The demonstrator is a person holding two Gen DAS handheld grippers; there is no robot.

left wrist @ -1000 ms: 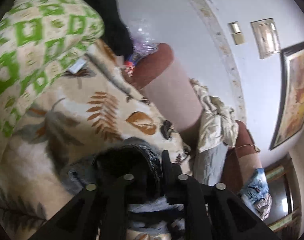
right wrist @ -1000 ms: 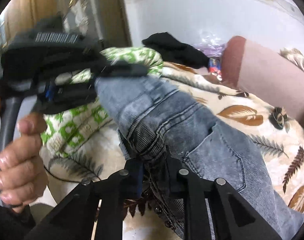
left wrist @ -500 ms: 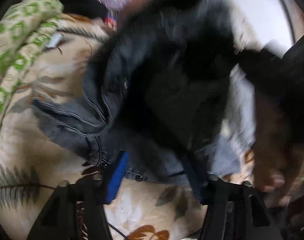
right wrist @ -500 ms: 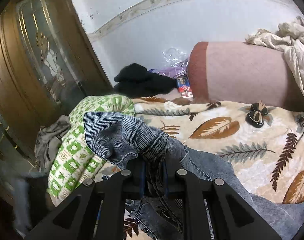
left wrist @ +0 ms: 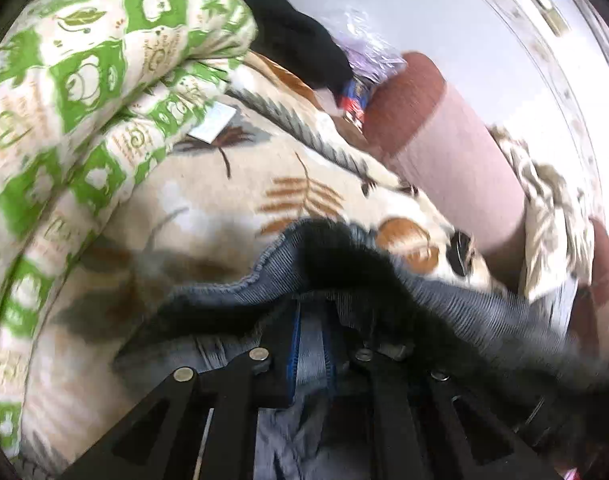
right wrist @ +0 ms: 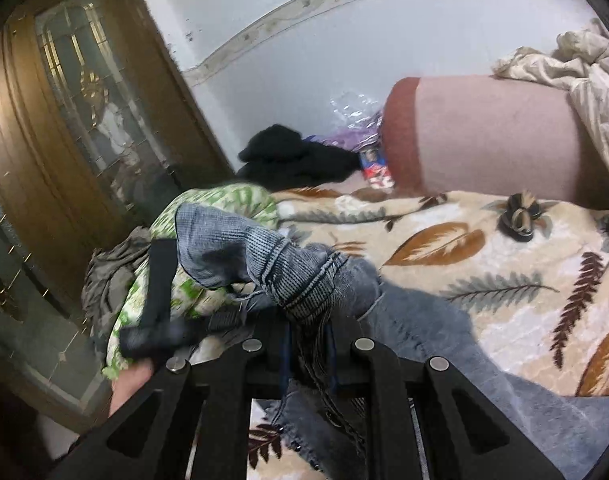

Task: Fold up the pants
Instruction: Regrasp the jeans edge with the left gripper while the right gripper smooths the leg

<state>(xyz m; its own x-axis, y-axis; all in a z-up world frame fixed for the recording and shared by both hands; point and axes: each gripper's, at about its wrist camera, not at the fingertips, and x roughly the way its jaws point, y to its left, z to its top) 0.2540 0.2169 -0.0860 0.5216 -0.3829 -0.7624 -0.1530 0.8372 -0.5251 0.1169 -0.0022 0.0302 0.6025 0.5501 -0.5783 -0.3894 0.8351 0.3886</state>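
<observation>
pants (right wrist: 404, 320): grey-blue denim, lying on the leaf-print blanket (right wrist: 484, 248); the long axis runs from the raised end at near left down to the near right of the right wrist view
right gripper (right wrist: 308, 344): narrow, clamped on a frayed hem of the pants, lifted above the blanket
left gripper (left wrist: 310, 340): narrow, pinching a strip of denim; blurred, so which edge it is, I cannot tell
key relation: both held ends are at the near-left side, just beside the green quilt (left wrist: 84, 80); the free length trails to the right
next move, my judgement: carry the held ends right, along the long axis

Left gripper (left wrist: 310, 344) clamps jeans (left wrist: 456, 304); leaf-print blanket (left wrist: 208, 200) beneath
</observation>
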